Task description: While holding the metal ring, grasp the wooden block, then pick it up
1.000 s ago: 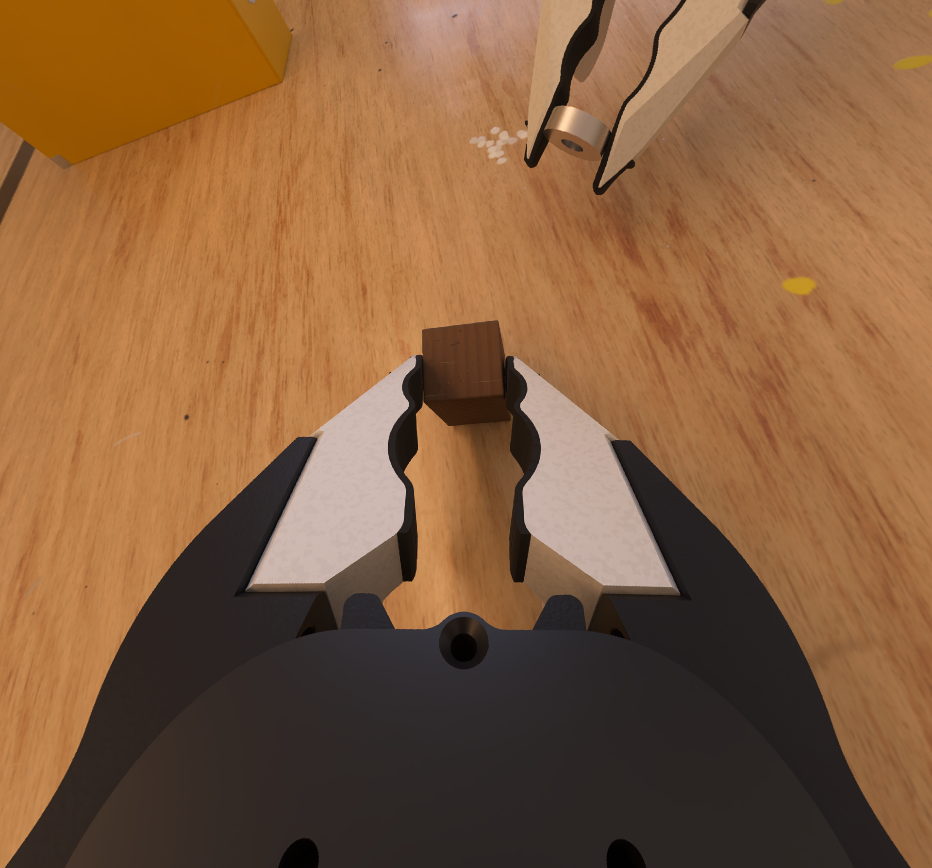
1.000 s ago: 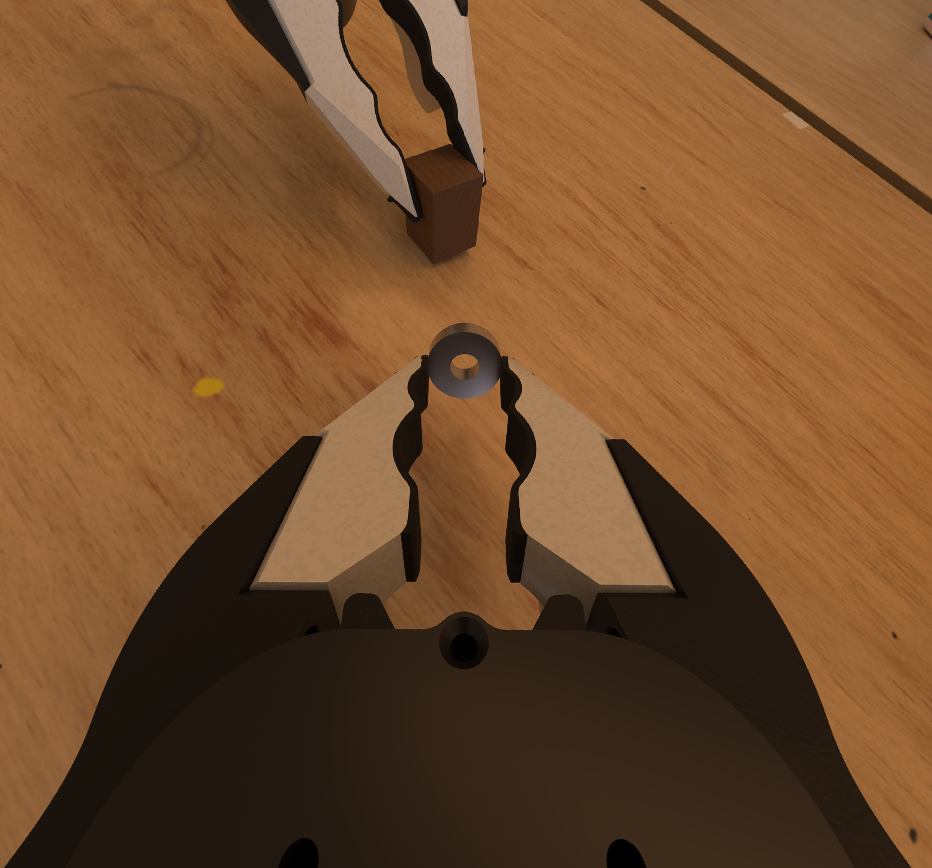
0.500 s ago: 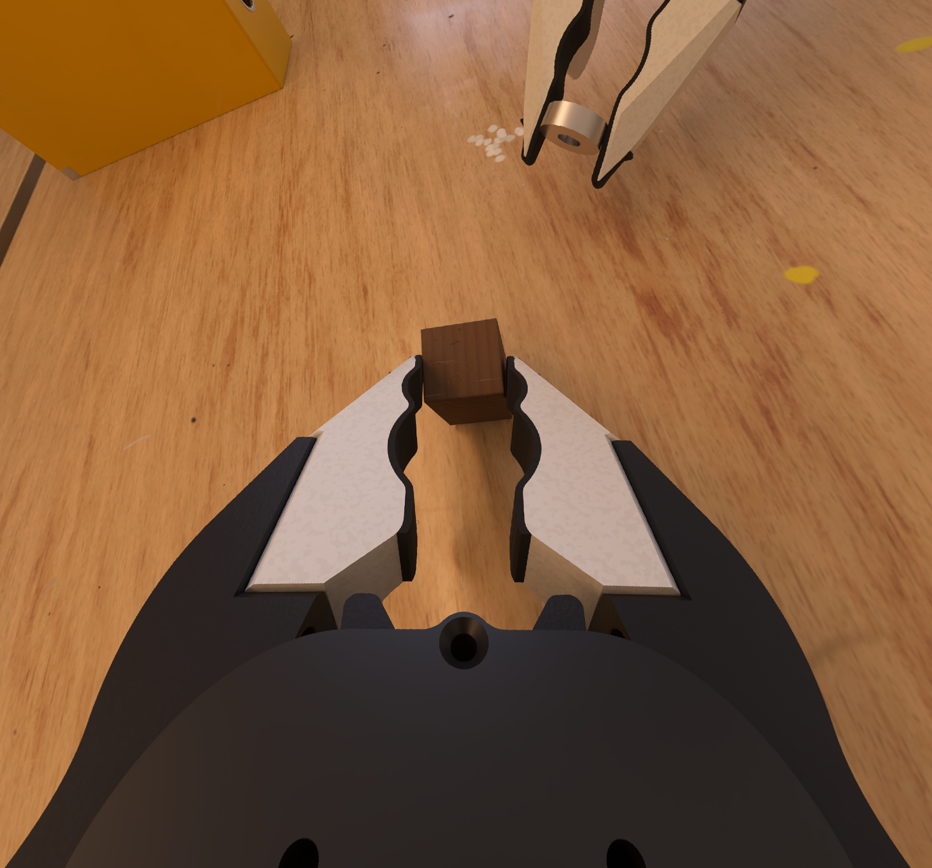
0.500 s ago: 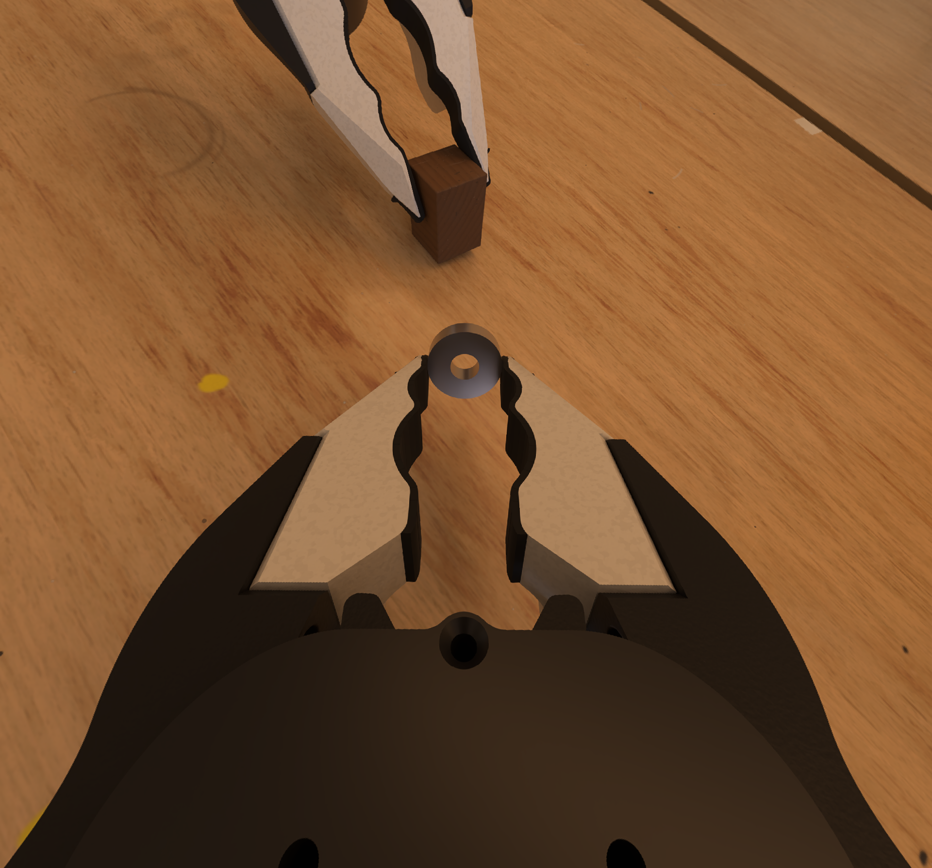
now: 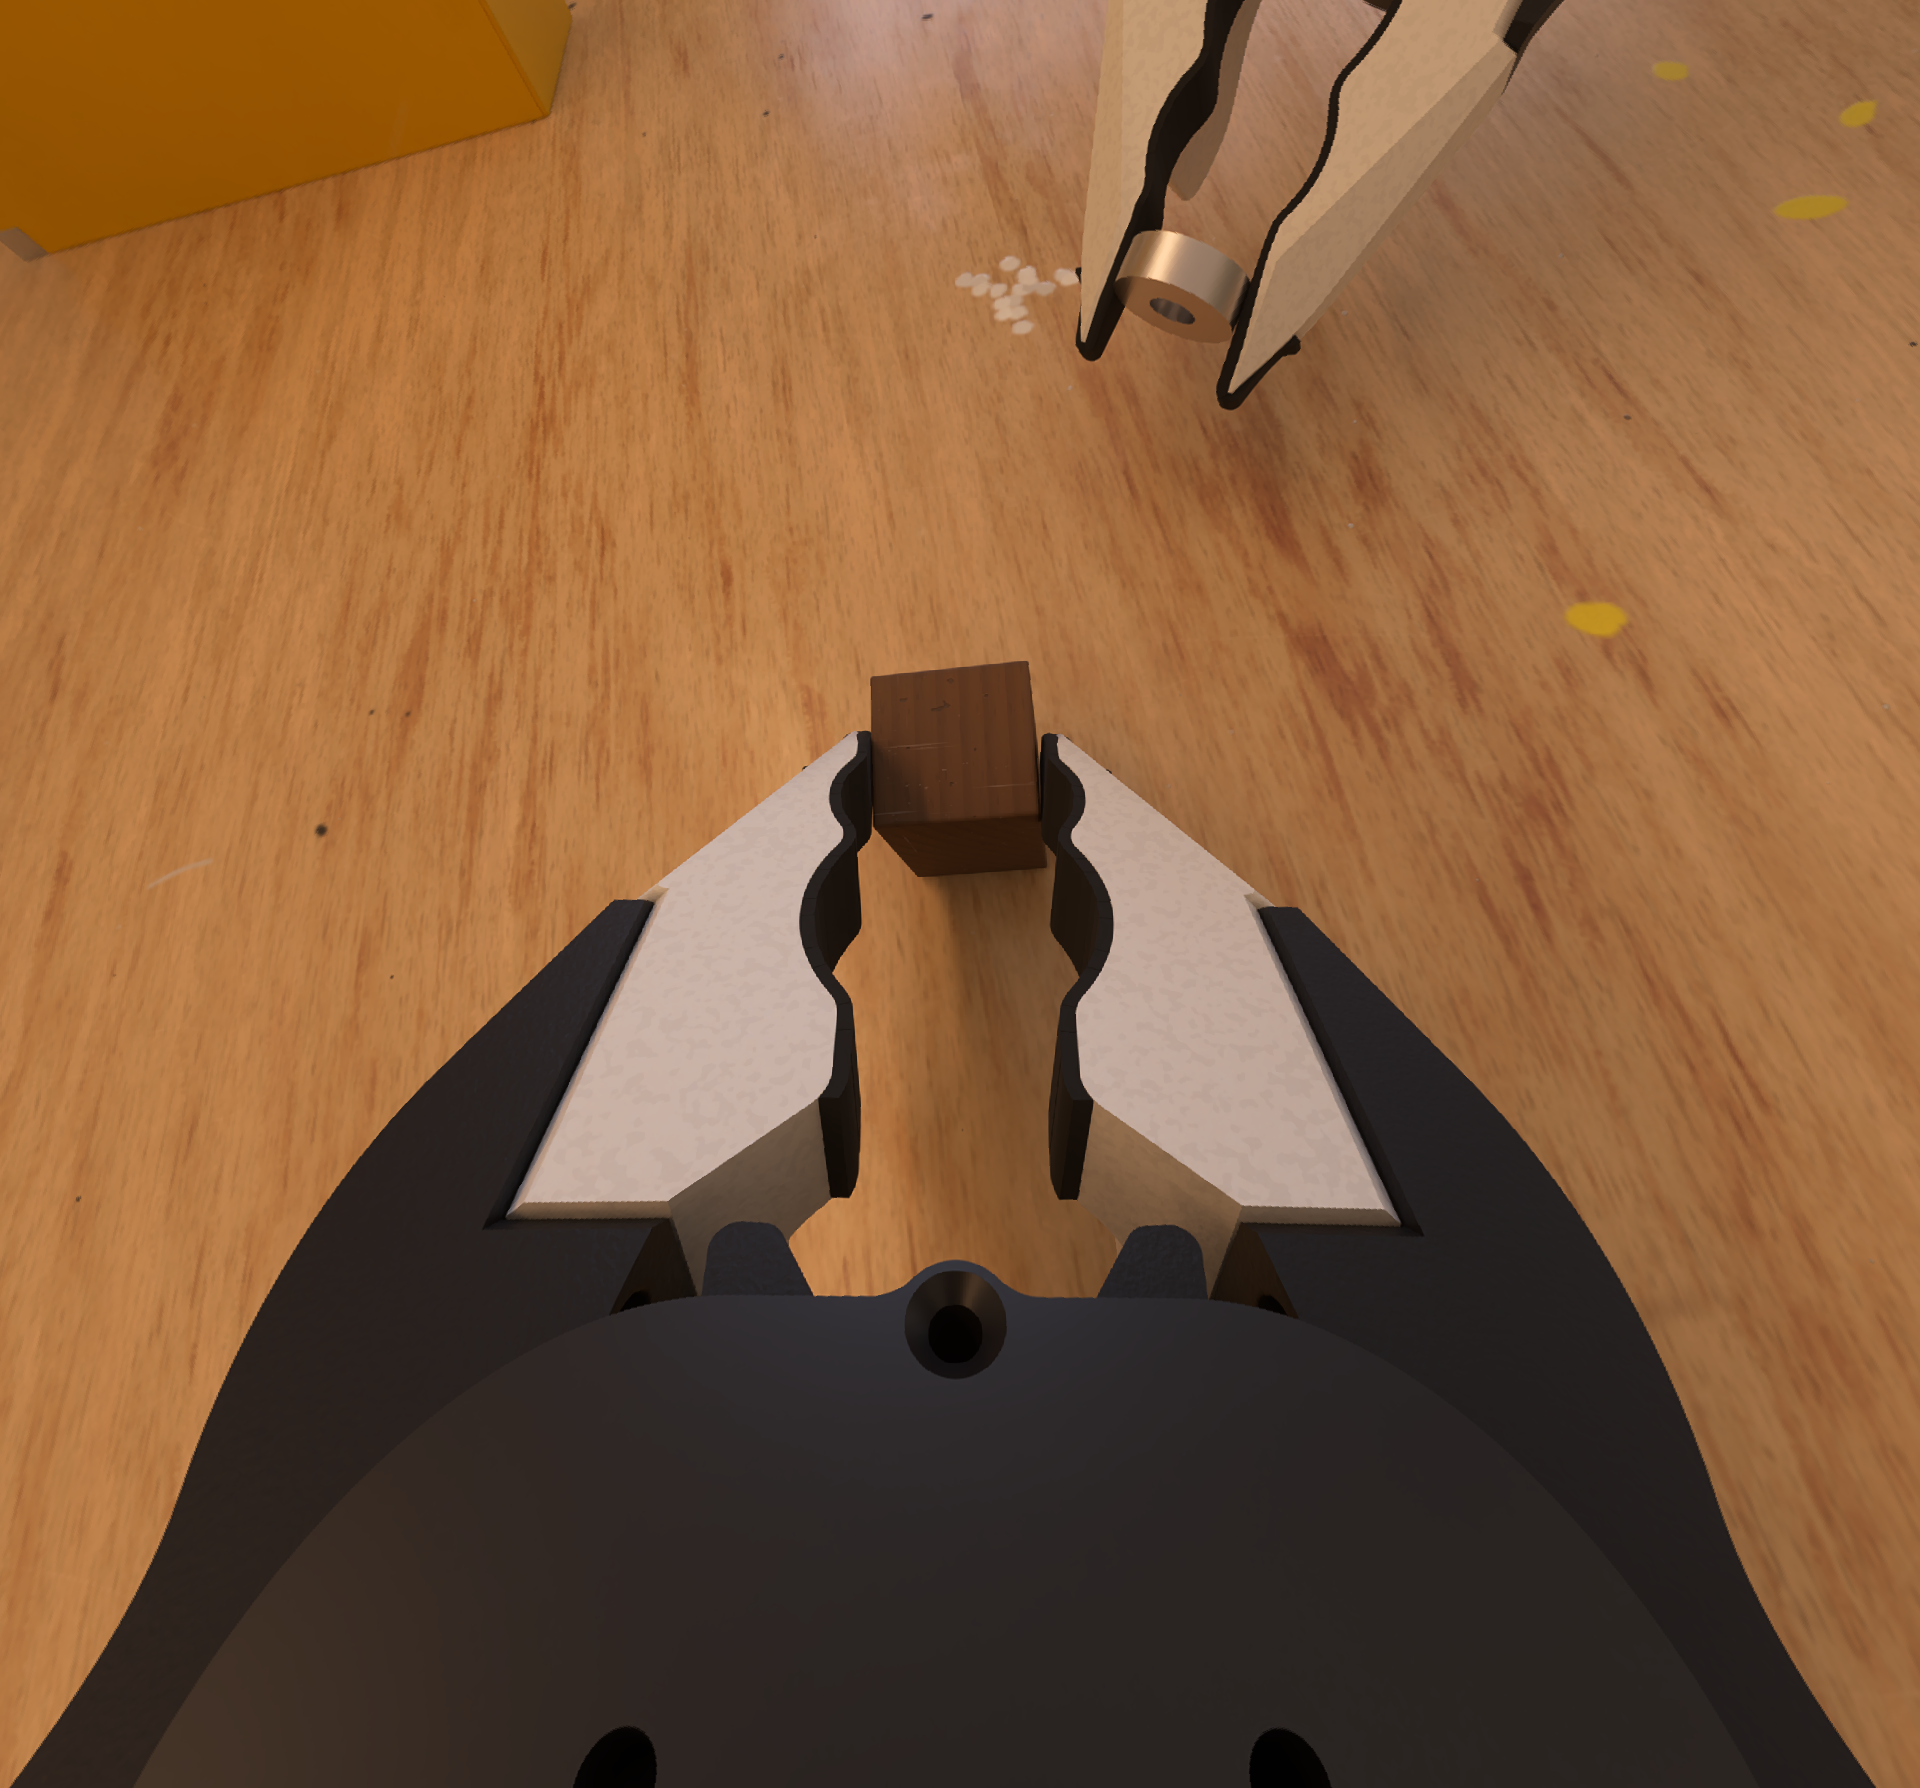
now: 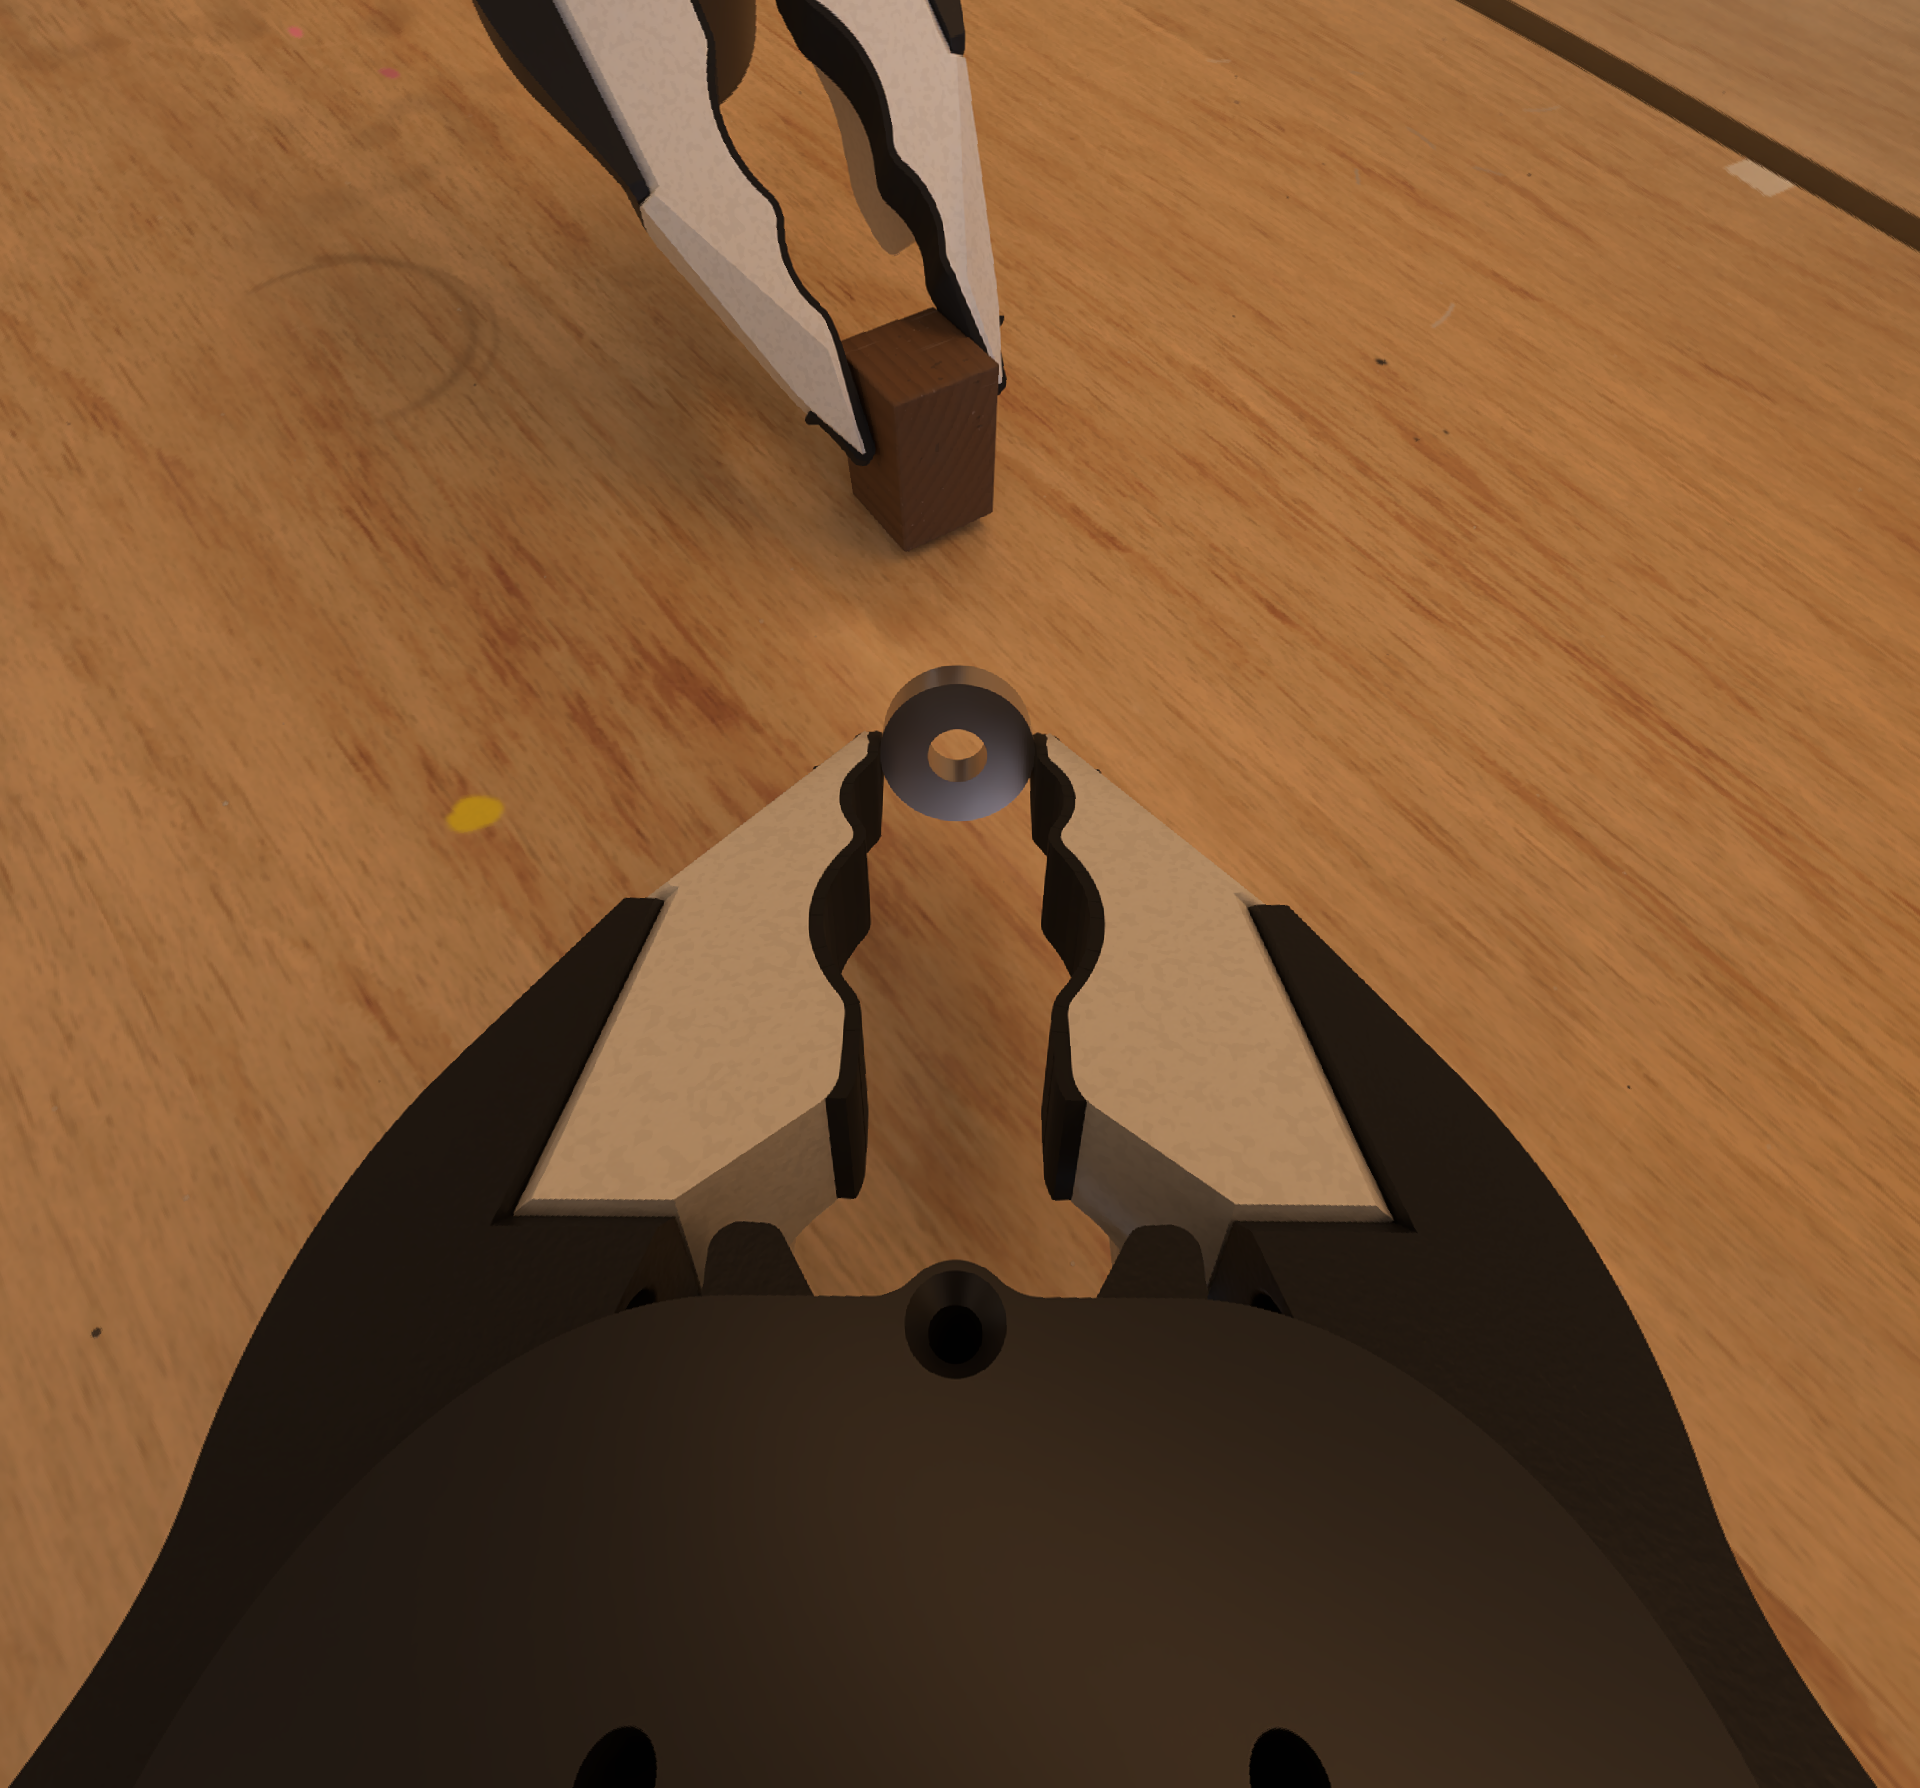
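Observation:
A small dark brown wooden block [image 5: 954, 751] sits between the fingertips of my left gripper [image 5: 954, 756], which is shut on its two sides. In the right wrist view the block [image 6: 930, 460] hangs low from the left gripper [image 6: 925, 413], at or just above the wooden table; I cannot tell which. My right gripper [image 6: 956, 751] is shut on a grey metal ring [image 6: 1003, 788], held on edge with its hole facing the camera. In the left wrist view the right gripper [image 5: 1166, 367] holds the ring [image 5: 1184, 278] above the table, beyond and to the right of the block.
An orange box [image 5: 260, 34] with a round hole stands at the far left in the left wrist view. White specks [image 5: 1013, 294] and yellow spots [image 5: 1595, 618] mark the wooden table. A dark seam [image 6: 1558, 39] crosses the table's far right.
Both grips are unchanged. In the right wrist view the left gripper with the block has shifted slightly right and nearer. The table marks have drifted a little in both views.

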{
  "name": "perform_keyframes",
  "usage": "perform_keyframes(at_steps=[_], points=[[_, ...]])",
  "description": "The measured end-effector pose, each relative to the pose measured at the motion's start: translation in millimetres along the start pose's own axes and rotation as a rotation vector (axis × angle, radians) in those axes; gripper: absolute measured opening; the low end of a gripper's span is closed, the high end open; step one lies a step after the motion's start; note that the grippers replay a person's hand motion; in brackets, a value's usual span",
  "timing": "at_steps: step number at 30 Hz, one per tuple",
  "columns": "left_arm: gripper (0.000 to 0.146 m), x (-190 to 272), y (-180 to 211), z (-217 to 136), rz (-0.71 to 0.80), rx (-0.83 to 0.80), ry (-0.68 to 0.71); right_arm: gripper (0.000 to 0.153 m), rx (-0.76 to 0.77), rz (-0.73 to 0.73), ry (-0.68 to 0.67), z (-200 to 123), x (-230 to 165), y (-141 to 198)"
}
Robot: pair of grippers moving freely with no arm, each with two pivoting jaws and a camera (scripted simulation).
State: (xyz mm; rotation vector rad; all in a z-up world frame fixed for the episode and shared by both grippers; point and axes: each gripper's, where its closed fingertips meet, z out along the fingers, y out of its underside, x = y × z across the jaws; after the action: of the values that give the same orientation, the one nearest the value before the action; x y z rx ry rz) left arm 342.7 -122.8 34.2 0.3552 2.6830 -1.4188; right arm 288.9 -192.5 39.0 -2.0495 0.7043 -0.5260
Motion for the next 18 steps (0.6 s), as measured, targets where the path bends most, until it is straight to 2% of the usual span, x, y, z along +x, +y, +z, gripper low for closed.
perform_keyframes(at_steps=[10,18], points=[[0.032,-2.7,0.6,0.6,-0.072,-0.046,0.026,0.028,-0.005,0.055,0.007,0.8,2.2,-0.4],[0.032,-4.2,1.3,1.6,-0.074,-0.06,-0.024,0.028,-0.02,-0.039,0.057,0.8,3.1,0.0]])
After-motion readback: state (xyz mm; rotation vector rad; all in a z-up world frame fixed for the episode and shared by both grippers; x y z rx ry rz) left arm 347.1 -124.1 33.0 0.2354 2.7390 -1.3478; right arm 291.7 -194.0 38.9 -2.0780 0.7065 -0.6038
